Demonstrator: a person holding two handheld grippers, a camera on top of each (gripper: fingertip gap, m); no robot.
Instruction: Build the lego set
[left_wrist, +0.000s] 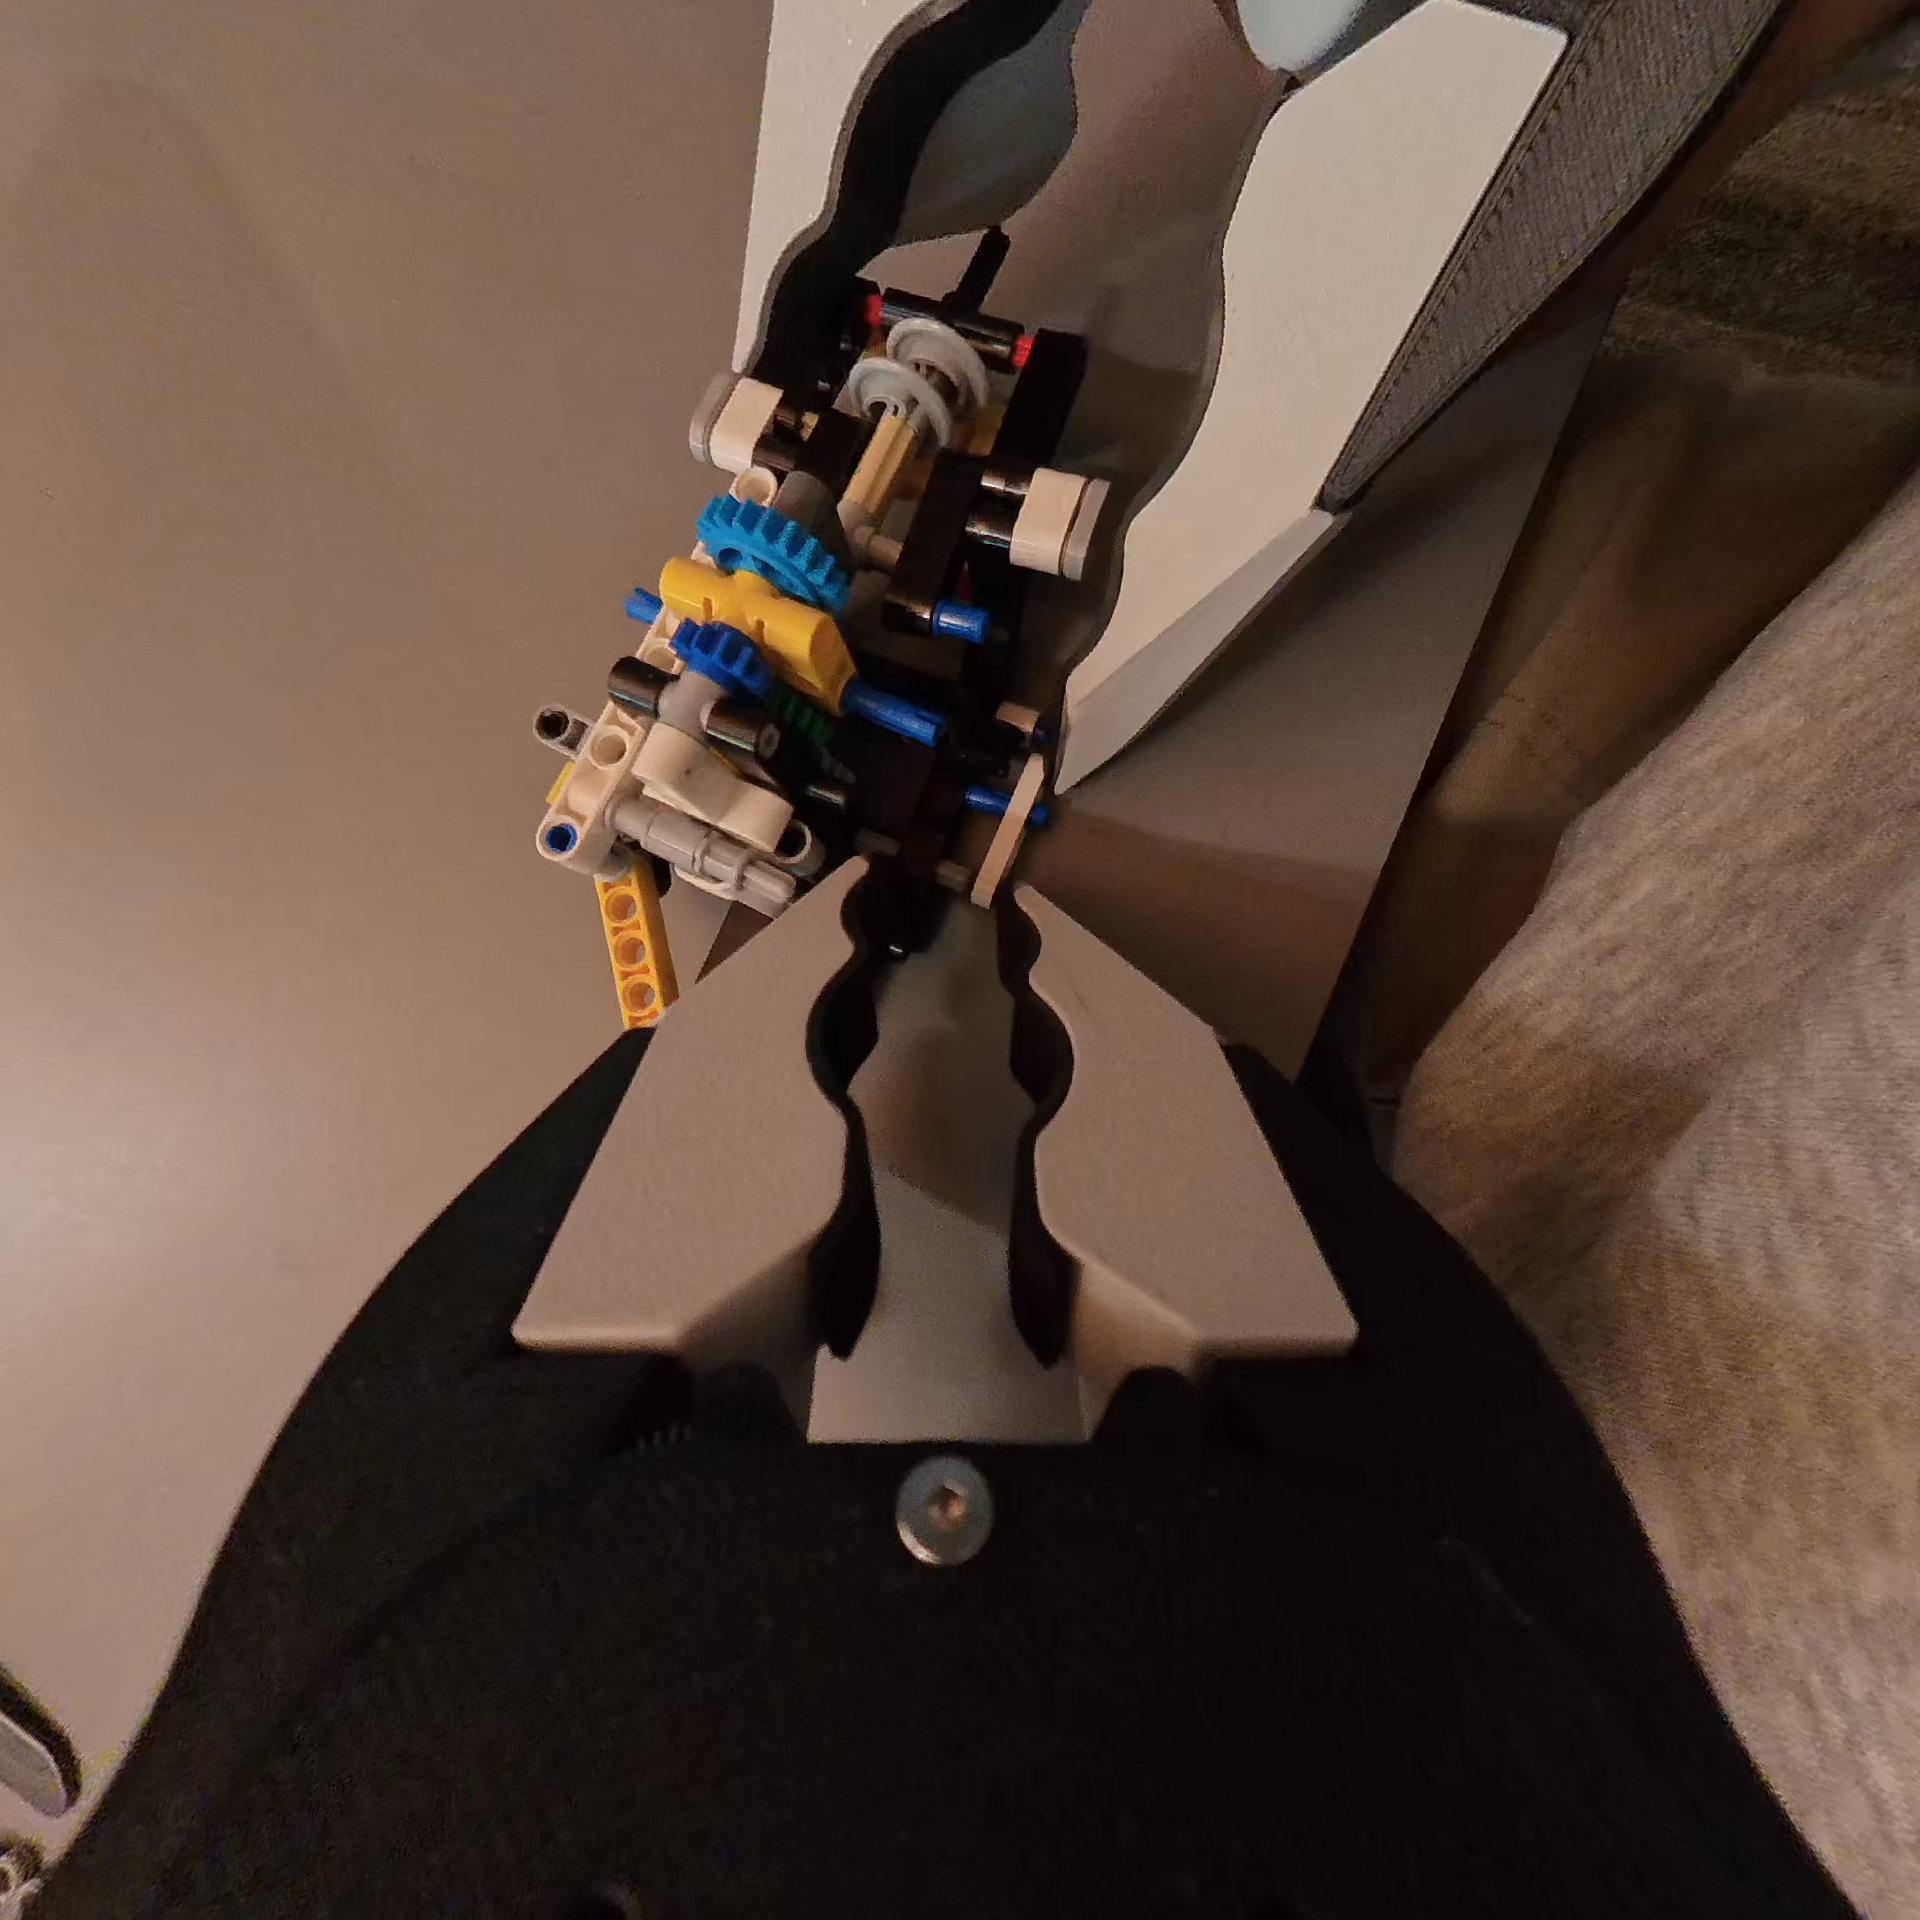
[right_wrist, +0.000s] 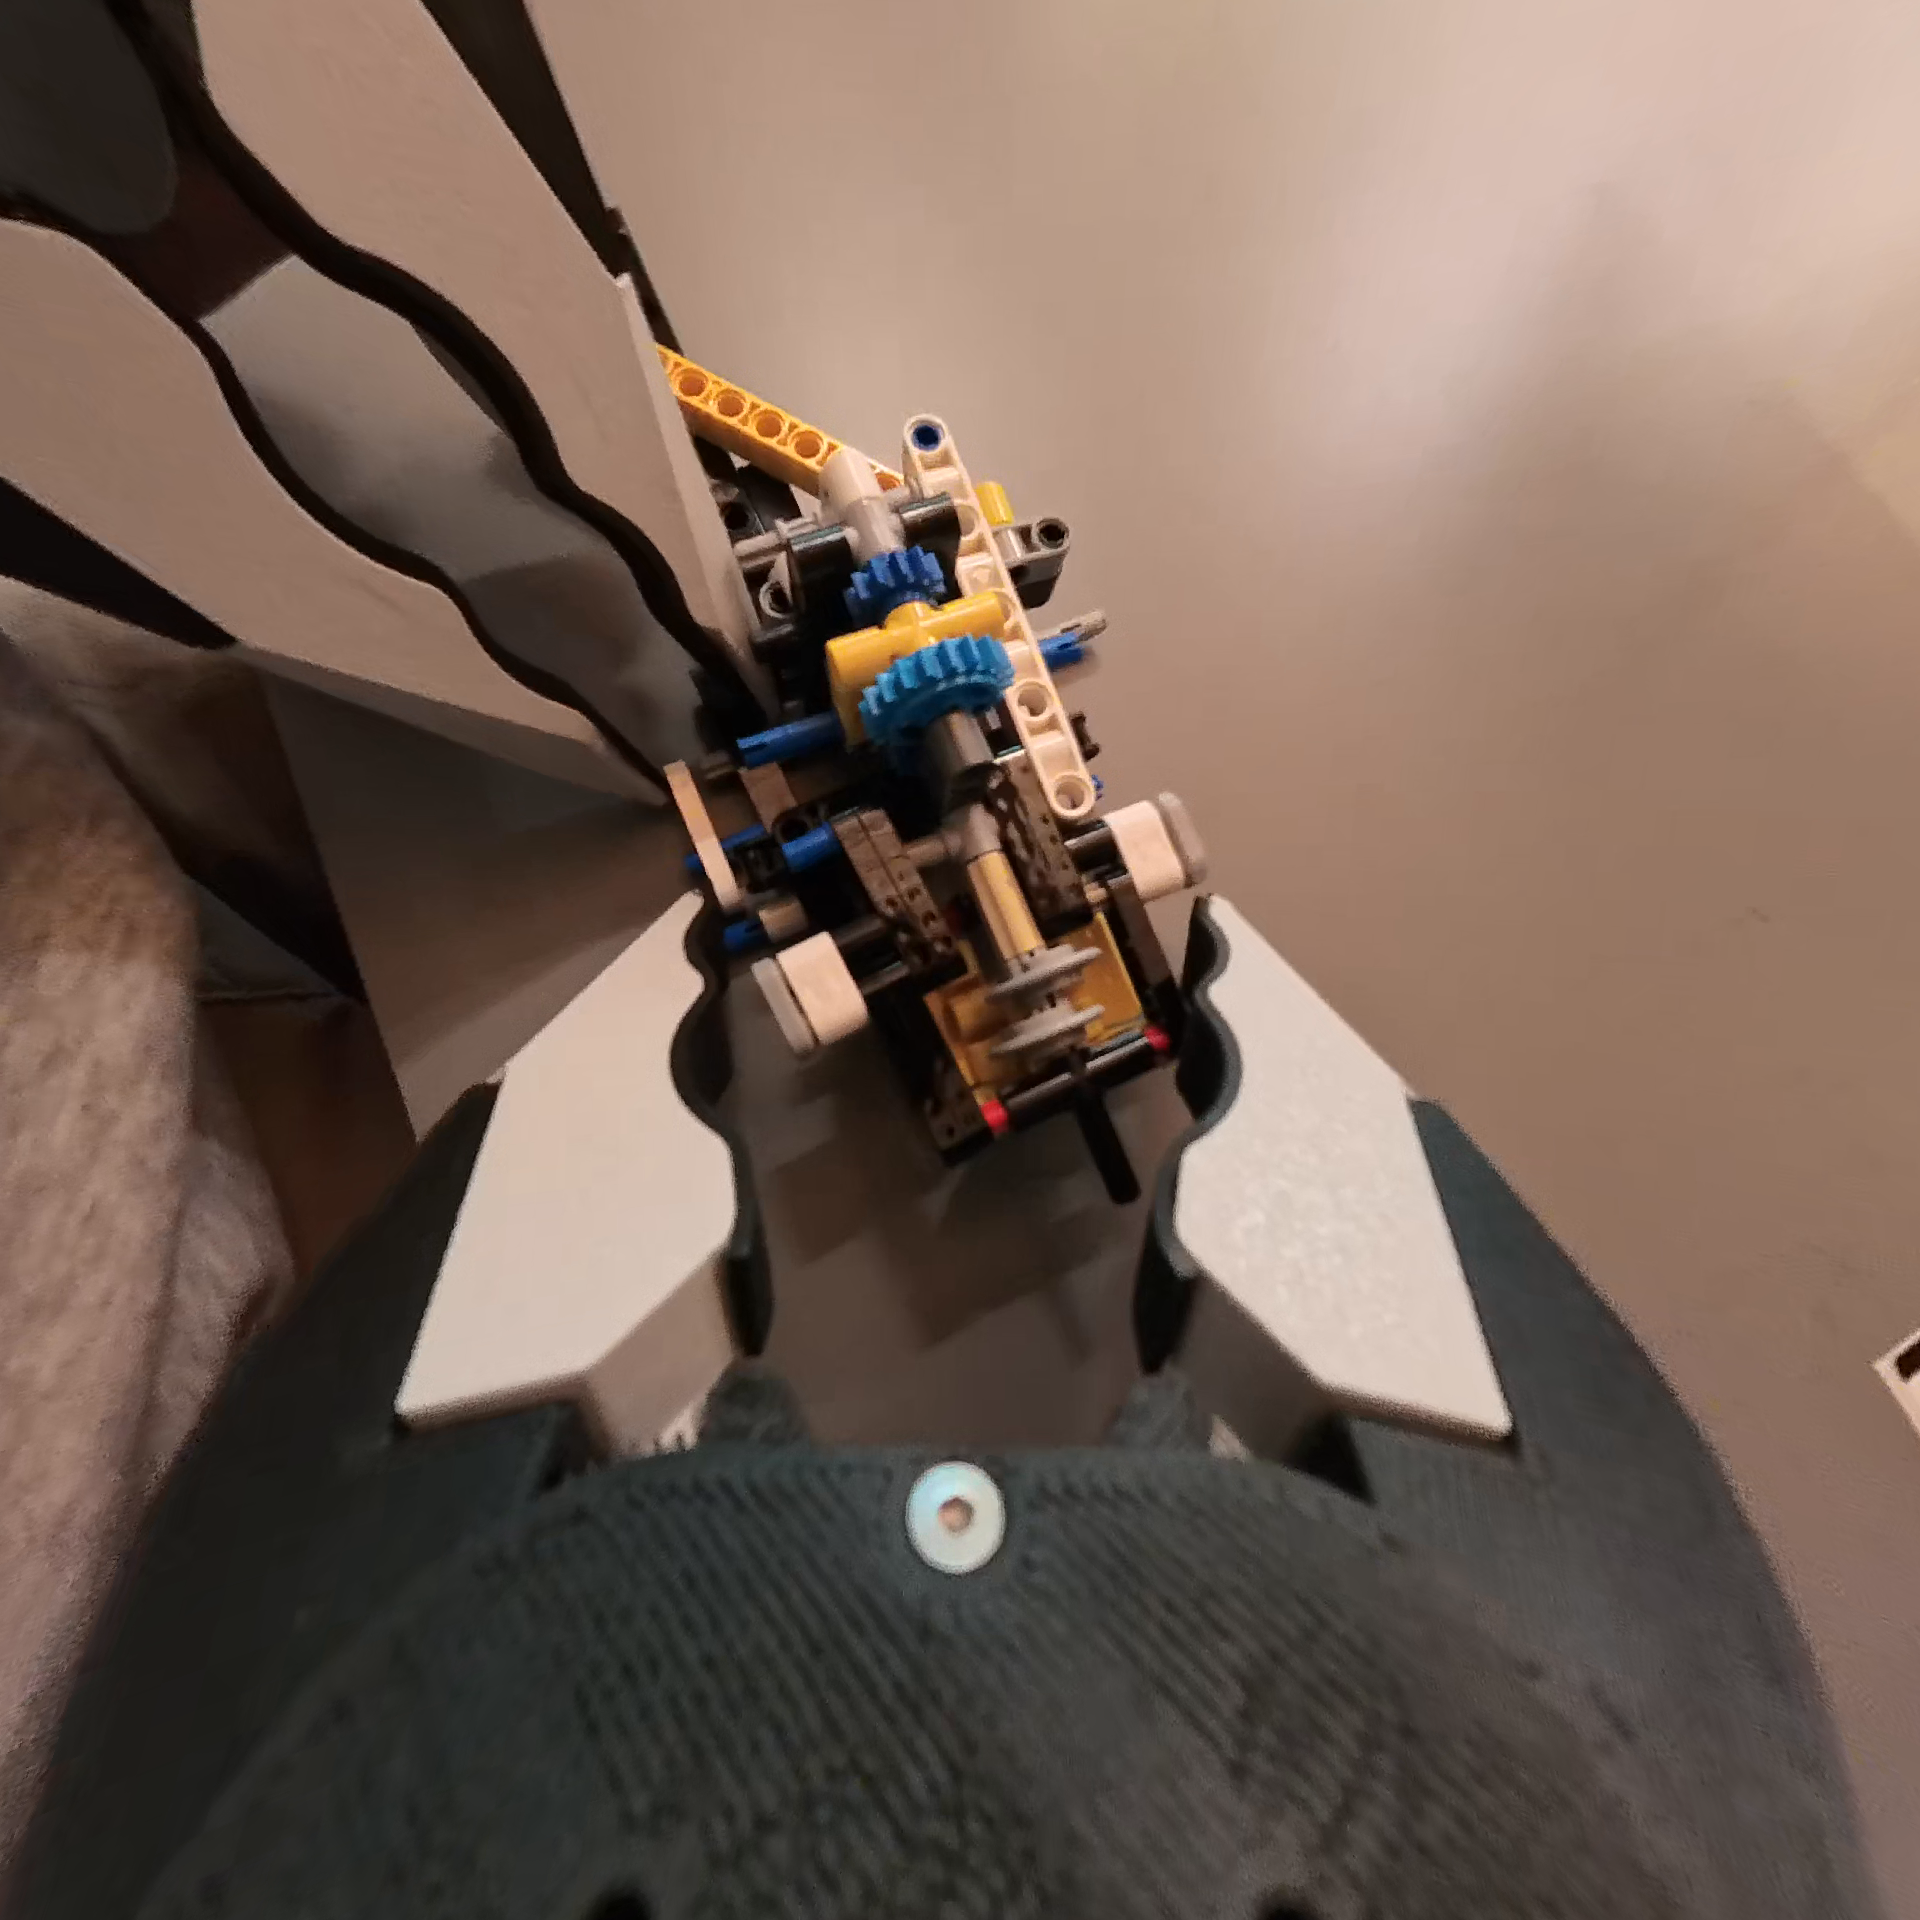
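Note:
A lego technic assembly (left_wrist: 790, 623) of black frames, white beams, blue gears, a yellow connector and a yellow beam (left_wrist: 634, 956) is held in the air between both grippers. My left gripper (left_wrist: 935, 883) is shut on its black near end. In the right wrist view the same assembly (right_wrist: 935, 727) lies between the fingertips of my right gripper (right_wrist: 951, 914), which is shut on the end with the grey pulley wheels (right_wrist: 1039, 997). The right gripper's fingers (left_wrist: 1299, 312) show at the top of the left wrist view. The left gripper's fingers (right_wrist: 416, 582) show at upper left of the right wrist view.
A plain beige surface (left_wrist: 260, 727) lies behind the assembly, and it also shows in the right wrist view (right_wrist: 1507, 520). Grey fabric (left_wrist: 1714, 1039) fills the right side of the left wrist view and the left edge of the right wrist view (right_wrist: 94, 1039). A small white object (right_wrist: 1896, 1392) sits at the right edge. My right gripper's tips are some 20 cm from the small white object (right_wrist: 1896, 1392).

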